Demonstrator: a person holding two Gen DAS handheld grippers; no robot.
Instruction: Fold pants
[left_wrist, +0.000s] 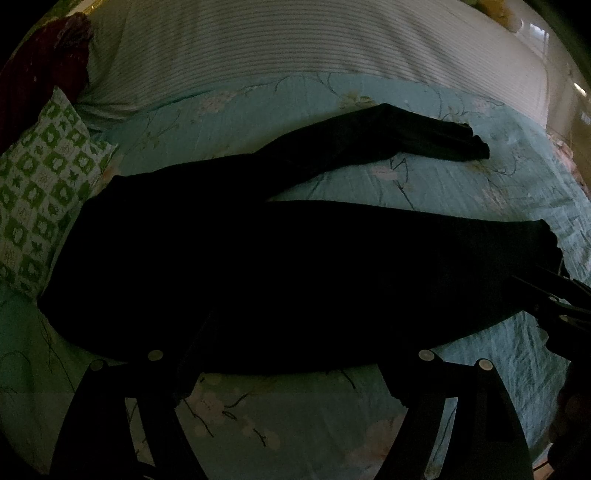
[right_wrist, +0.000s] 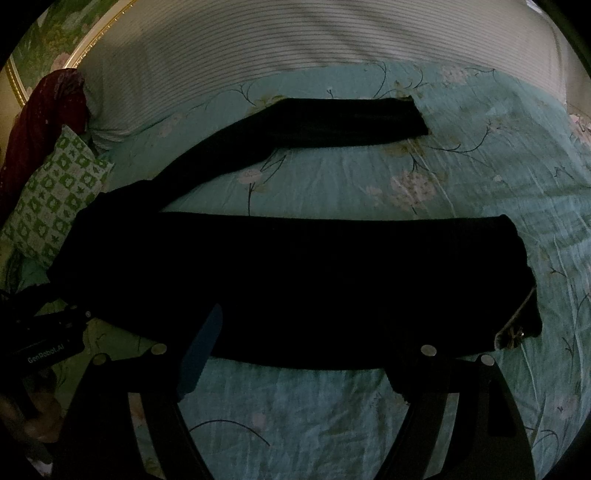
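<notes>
Black pants (left_wrist: 258, 266) lie spread on the bed (left_wrist: 461, 192), which has a teal floral sheet. The waist is at the left beside a green checked pillow (left_wrist: 40, 192); the two legs run rightward and splay apart, the far one angled toward a striped blanket (left_wrist: 295, 40). Left tongs (left_wrist: 291, 373) and right tongs (right_wrist: 295, 369) hang released over the pants' near edge, each with fingers spread wide and grasping nothing.

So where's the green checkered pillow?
The green checkered pillow lies at the left edge of both views on the floral bedsheet, its corner against the black pants' waist end.
</notes>
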